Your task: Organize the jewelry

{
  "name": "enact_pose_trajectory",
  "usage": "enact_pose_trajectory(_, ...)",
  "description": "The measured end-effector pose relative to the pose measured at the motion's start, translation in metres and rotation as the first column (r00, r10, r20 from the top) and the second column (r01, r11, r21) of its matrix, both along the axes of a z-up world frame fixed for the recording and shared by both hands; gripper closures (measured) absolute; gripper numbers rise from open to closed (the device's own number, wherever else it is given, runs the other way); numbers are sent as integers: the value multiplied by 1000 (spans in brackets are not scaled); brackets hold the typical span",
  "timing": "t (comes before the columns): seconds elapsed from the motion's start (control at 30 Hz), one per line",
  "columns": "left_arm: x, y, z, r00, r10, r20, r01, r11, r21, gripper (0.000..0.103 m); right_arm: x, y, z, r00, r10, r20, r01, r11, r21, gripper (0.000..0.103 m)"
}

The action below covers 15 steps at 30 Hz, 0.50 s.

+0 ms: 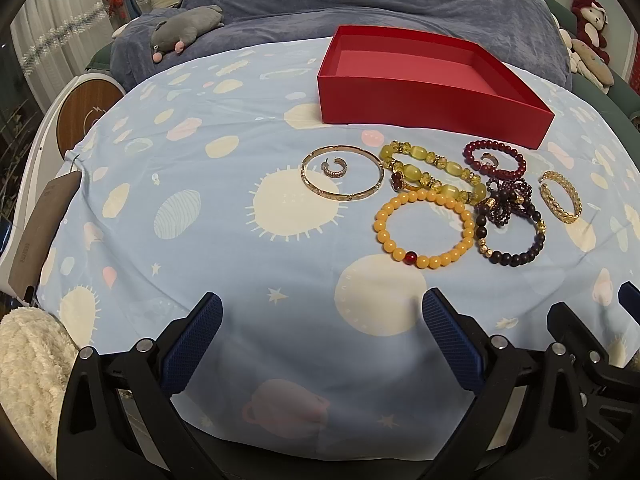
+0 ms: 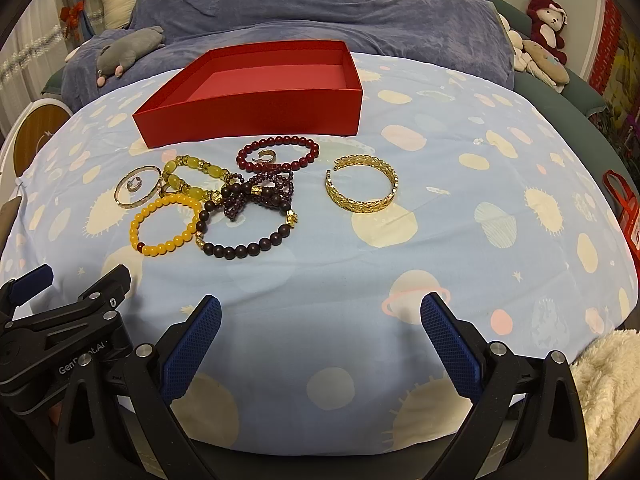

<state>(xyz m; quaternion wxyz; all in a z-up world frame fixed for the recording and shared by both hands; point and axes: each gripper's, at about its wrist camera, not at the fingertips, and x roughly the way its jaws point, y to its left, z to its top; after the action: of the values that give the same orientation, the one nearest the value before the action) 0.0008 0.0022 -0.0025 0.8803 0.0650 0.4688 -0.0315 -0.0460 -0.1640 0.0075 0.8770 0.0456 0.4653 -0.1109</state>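
Observation:
An empty red box (image 1: 432,108) (image 2: 256,116) stands at the back of a blue patterned cloth. In front of it lie several bracelets: a thin gold bangle (image 1: 316,188) (image 2: 120,196) with a small earring inside, a yellow-green bead bracelet (image 1: 416,172) (image 2: 212,172), an orange bead bracelet (image 1: 424,264) (image 2: 160,248), a dark bead bracelet (image 1: 516,260) (image 2: 240,248), a dark red bead bracelet (image 1: 496,170) (image 2: 280,142) and a gold cuff (image 1: 560,210) (image 2: 360,204). My left gripper (image 1: 322,308) and right gripper (image 2: 320,308) are both open and empty, near the cloth's front edge.
A grey plush toy (image 1: 180,32) (image 2: 128,52) lies on the blue blanket behind the cloth. More plush toys (image 2: 544,32) sit at the back right. A fluffy white throw (image 1: 28,380) (image 2: 608,392) lies at the front corners. A round wooden-topped stool (image 1: 84,108) stands at the left.

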Motion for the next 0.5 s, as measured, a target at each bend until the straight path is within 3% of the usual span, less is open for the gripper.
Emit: enact_pose_trajectory(0.5, 0, 0, 0, 1000, 0, -1, 0, 1000, 0, 8, 0, 1, 1, 1000, 0, -1, 0, 1000, 1, 7)
